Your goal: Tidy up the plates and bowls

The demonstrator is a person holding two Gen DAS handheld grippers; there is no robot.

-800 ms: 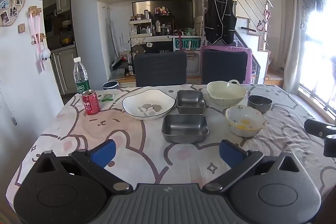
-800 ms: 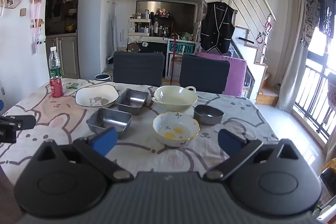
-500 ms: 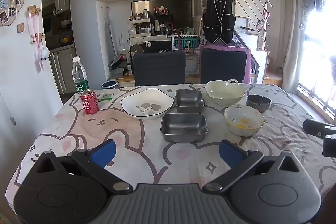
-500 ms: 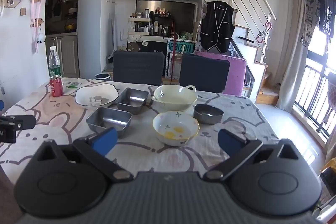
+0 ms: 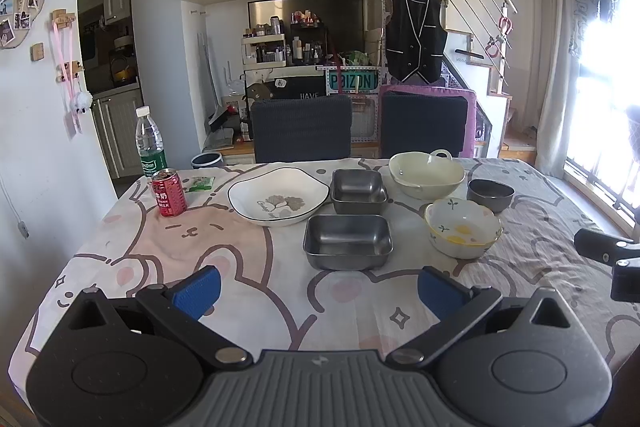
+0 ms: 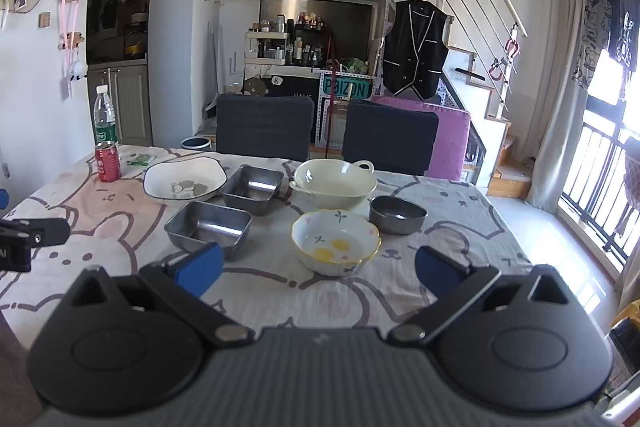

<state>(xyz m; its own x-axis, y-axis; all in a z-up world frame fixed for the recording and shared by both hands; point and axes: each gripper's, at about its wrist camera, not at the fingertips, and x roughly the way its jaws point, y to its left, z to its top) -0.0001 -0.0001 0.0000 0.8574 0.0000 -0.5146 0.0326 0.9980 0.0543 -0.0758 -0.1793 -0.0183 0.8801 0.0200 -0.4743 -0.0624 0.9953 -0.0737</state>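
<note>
Little is changing vs. a moment ago: the dishes are sitting slightly lower in both wrist views, so both grippers seem to be easing fwd over the table (image 5: 132, 251). Left gripper (image 5: 318, 287) and right gripper (image 6: 318, 269) are holding fingers wide apart, nothing between them. Near steel tray (image 5: 348, 241) at 12 o'clock of the left gripper; floral bowl (image 6: 335, 246) at 12 of the right; plate (image 5: 279, 201) at 11. No dish is stacked yet, so sorting is only starting.
</note>
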